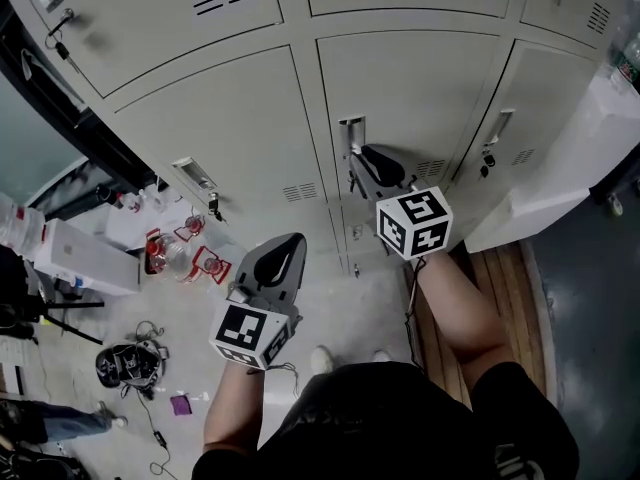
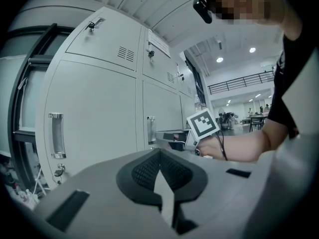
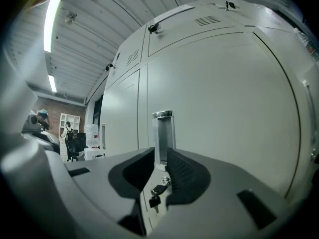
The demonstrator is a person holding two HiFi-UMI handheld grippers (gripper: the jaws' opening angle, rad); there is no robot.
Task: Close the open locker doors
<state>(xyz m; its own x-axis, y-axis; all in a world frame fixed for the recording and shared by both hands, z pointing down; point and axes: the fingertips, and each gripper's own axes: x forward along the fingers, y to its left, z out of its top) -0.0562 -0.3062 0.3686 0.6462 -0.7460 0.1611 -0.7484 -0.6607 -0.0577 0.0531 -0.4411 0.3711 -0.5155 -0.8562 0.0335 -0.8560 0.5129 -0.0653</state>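
I have the right gripper [image 1: 360,163] up against the middle locker door [image 1: 425,93], at the far side of the scene. Its jaws stand apart and the door's handle [image 3: 163,133] shows in the gap between them, with no pad clearly pressing on it; the key [image 3: 156,195] hangs just below. The door looks flush with its neighbours, or very nearly so, so I judge this to be the last press that seats it. The left gripper [image 1: 290,243] hangs nearer me and to the left, clear of the lockers, its jaws together on nothing. Next I want a straight push beside the handle, then a look along the row for any door ajar
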